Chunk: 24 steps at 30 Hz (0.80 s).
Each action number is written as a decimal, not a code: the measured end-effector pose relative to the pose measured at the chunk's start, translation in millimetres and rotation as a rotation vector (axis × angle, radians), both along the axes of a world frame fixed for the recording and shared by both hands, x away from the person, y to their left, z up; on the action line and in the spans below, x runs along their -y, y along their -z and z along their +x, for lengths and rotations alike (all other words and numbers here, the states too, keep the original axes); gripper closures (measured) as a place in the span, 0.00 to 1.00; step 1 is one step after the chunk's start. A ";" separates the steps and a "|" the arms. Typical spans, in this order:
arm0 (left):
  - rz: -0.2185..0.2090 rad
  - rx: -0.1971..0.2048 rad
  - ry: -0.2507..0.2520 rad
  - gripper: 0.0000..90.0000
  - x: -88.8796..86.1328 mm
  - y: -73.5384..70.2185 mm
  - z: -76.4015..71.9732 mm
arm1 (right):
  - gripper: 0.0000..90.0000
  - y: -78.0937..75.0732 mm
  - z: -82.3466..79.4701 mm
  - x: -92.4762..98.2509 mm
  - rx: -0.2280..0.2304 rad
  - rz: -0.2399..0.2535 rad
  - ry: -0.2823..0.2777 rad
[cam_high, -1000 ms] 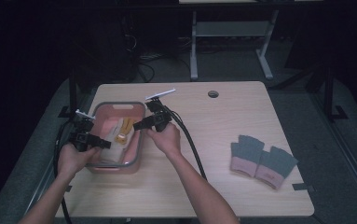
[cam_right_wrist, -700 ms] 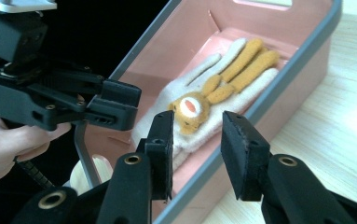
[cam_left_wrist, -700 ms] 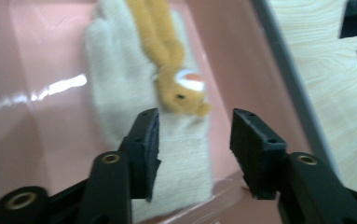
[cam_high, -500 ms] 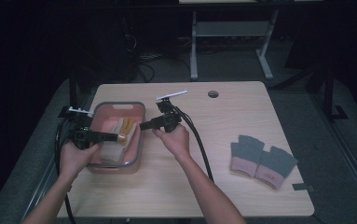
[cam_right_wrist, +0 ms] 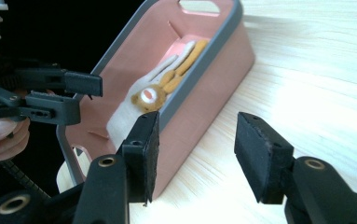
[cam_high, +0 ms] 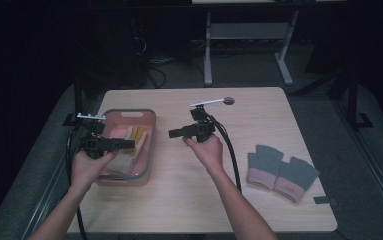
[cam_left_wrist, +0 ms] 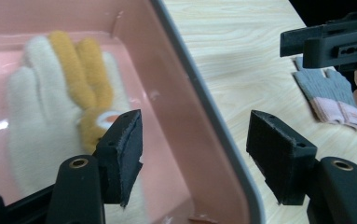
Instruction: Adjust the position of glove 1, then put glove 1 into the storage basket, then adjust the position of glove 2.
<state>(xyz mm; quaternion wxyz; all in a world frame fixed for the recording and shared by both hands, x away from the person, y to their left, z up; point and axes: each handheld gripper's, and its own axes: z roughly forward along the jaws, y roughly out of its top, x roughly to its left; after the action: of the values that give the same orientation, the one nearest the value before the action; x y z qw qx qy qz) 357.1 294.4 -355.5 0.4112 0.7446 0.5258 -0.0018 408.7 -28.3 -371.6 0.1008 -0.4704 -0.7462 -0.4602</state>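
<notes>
A cream and yellow glove (cam_high: 129, 137) (cam_left_wrist: 41, 116) (cam_right_wrist: 167, 79) lies flat in a pink basin with a grey rim (cam_high: 151, 145) (cam_left_wrist: 204, 107) (cam_right_wrist: 204, 84) at the table's left. My left gripper (cam_high: 130, 145) (cam_left_wrist: 195, 149) (cam_right_wrist: 87, 91) hovers over the basin, pointing right. Its jaws have just been opening and hold nothing. My right gripper (cam_high: 171, 133) (cam_right_wrist: 197, 149) (cam_left_wrist: 330, 44) hangs over bare table just right of the basin, pointing left at it. Its jaws have also just been opening, with nothing between them.
A pair of grey gloves with pink cuffs (cam_high: 279, 170) (cam_left_wrist: 330, 98) lies on the table's right side. A small dark round thing (cam_high: 228, 101) sits near the far edge. Black cables trail from both grippers toward the person.
Both grippers were together at the glove in the basin. They have drawn apart with jaws opened; the right one moved right, out over the table, and the glove stays in the basin.
</notes>
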 end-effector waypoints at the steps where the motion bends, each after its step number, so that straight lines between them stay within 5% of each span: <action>1: 0.000 0.000 0.000 0.39 0.0 0.0 0.0 | 0.55 0.0 0.0 0.0 0.000 0.000 0.000; 24: 0.004 0.044 0.092 0.38 43.1 -6.5 -1.4 | 0.51 7.9 -11.8 65.6 -0.020 -0.001 0.073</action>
<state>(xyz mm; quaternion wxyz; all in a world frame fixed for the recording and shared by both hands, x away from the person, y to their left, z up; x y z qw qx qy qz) 355.7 251.3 -349.0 0.4206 0.7686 0.4820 -0.0031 396.9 -93.9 -379.5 0.0909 -0.5019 -0.7278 -0.4585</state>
